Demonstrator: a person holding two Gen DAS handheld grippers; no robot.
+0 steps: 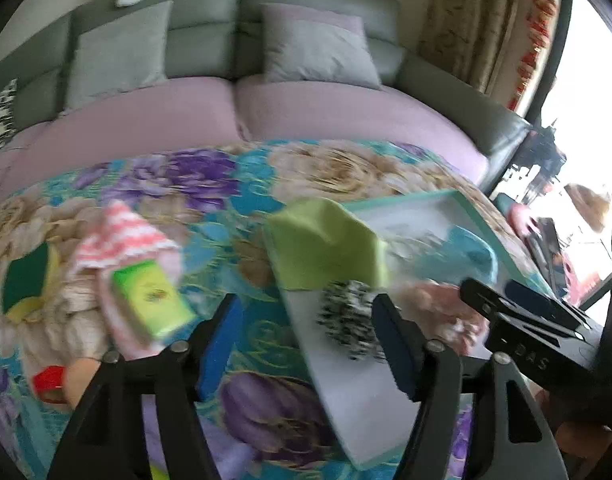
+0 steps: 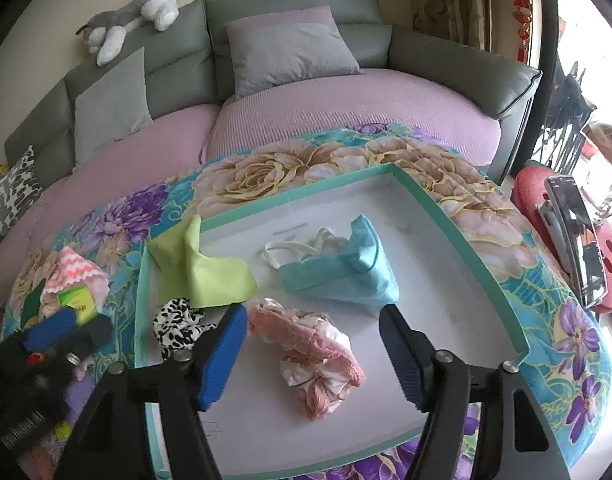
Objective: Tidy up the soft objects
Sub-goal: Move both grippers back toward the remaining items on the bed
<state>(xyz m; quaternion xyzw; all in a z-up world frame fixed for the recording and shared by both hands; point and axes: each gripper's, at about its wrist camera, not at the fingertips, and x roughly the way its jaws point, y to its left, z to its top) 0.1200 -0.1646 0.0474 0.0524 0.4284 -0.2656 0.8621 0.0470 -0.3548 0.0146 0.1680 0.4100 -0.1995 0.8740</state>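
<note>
Black fingers (image 2: pixel 402 356) with blue pads (image 2: pixel 222 360), silver screws (image 2: pixel 443 355).

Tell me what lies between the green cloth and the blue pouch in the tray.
Right wrist view: between the green cloth and the blue pouch lie bare white tray floor and white cord loops.

Blown-out daylight right; blurred left view.
</note>
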